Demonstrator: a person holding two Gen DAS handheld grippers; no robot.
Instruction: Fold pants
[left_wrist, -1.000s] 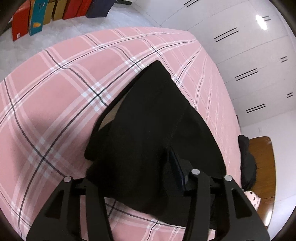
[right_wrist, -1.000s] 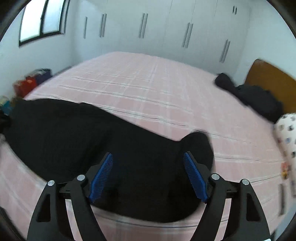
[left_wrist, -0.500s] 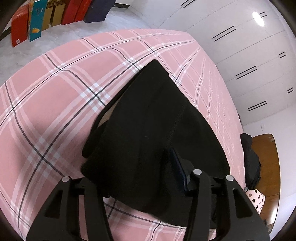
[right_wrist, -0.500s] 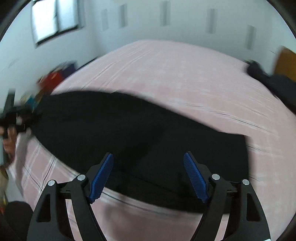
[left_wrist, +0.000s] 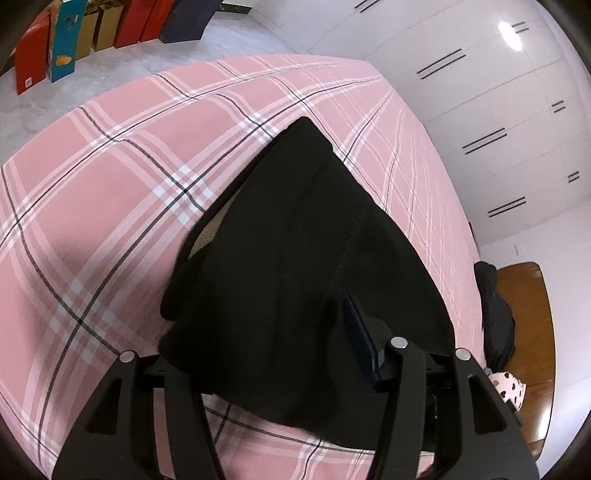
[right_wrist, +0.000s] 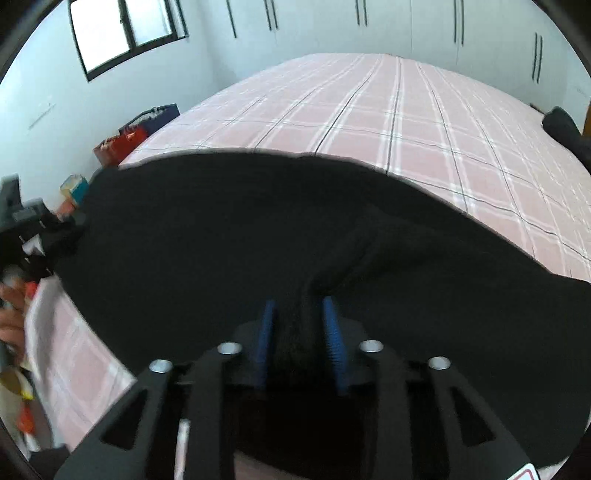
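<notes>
Black pants (left_wrist: 295, 266) lie on the pink plaid bed, reaching from my left gripper toward the far side. My left gripper (left_wrist: 273, 347) has its jaws wide apart with the near edge of the pants draped over and between them; its left pad is hidden by the cloth. In the right wrist view the pants (right_wrist: 221, 229) spread across the near half of the bed. My right gripper (right_wrist: 299, 336) is shut on a bunched ridge of the black cloth between its blue pads (right_wrist: 330, 332).
The pink plaid bed (left_wrist: 110, 206) fills most of both views. Another dark garment (left_wrist: 495, 314) and a spotted pillow (left_wrist: 509, 387) lie by the wooden headboard (left_wrist: 532, 332). Coloured boxes (left_wrist: 66, 40) stand on the floor. White wardrobes (right_wrist: 369, 26) stand behind the bed.
My right gripper has closed from wide open onto the pants and has swung left and down toward them. The left gripper has barely moved.
</notes>
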